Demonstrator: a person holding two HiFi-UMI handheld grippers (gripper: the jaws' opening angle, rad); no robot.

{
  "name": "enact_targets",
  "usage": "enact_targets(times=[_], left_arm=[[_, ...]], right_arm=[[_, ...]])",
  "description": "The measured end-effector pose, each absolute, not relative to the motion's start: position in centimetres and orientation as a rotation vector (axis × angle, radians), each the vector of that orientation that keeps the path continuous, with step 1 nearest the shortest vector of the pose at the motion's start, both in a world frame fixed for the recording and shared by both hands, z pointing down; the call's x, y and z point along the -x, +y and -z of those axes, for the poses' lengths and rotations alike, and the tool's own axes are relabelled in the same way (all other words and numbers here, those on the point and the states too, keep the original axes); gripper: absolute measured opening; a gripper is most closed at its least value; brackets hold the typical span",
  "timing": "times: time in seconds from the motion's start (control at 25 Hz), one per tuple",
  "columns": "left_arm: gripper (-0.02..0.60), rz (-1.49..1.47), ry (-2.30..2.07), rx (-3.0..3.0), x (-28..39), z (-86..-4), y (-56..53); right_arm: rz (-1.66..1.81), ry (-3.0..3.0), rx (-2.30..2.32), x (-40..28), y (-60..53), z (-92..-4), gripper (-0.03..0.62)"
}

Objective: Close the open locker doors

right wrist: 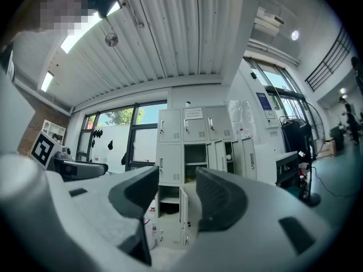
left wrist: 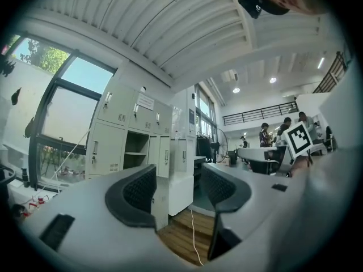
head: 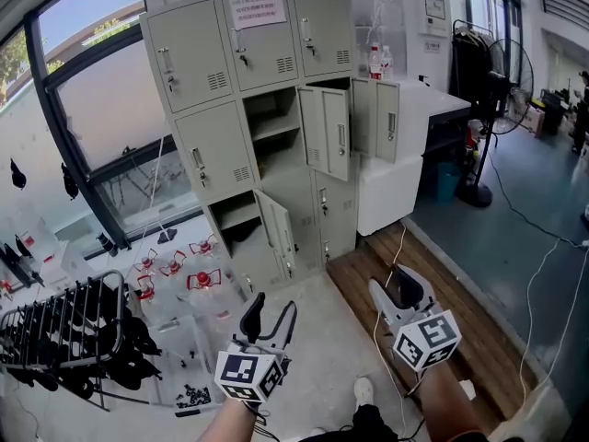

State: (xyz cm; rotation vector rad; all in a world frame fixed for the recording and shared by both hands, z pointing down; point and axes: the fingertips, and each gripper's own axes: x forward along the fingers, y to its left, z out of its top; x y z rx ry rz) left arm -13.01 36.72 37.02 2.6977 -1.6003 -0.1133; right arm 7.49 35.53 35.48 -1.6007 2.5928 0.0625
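So you're standing back from the locker cabinet [head: 262, 109], well apart from it, with both tools held out low in front of you and pointing roughly level at it.

Your left gripper [head: 271, 309] has its jaws spread. The left gripper view shows nothing between the pads, just floor and the lockers way behind. Same deal with your right gripper [head: 398, 288]: jaws apart and empty. In the right gripper view the cabinet sits right in the gap between them, but far off.

Lockers: the top row is all closed, and the centre top door has a paper notice [head: 256, 9] stuck on it. Three doors hang open:
- the centre door of the middle row [head: 327, 132], swung out to the right, shelf visible inside
- the right door of the middle row [head: 386, 109], also swung out
- the bottom left door [head: 276, 233], angled out toward you over the floor

The other doors look closed.

Around you: a bunch of clear bottles with red caps [head: 175, 274] on the floor left of the cabinet, a black rack [head: 64, 330] further left, a strip of wooden flooring [head: 433, 320] under your right gripper with a white cable [head: 386, 274] across it, and a standing fan [head: 511, 72] off to the right.
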Motion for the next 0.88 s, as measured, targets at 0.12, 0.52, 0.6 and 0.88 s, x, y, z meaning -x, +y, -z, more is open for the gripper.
enact_targets(times=[0.12,0.52,0.6,0.88], left_arm=[[0.277,0.108,-1.627,-2.69,12.2,-36.9,35.2],[0.284,0.085,-1.69,-2.653,8.3,-36.3,27.1],[0.285,0.083,-1.697,-2.647,7.2,-36.3,25.0],[0.284,0.081,-1.737,-2.607,4.3,-36.1,18.8]], right_arm=[[-0.079,2.622,1.562,-7.9,33.8,-35.4,0.224],[-0.054,2.638,1.506,-12.1,24.8,-34.8,0.232],[-0.046,2.638,1.5,-13.2,22.6,-34.8,0.232],[-0.037,2.672,1.457,-15.9,15.7,-34.7,0.232]])
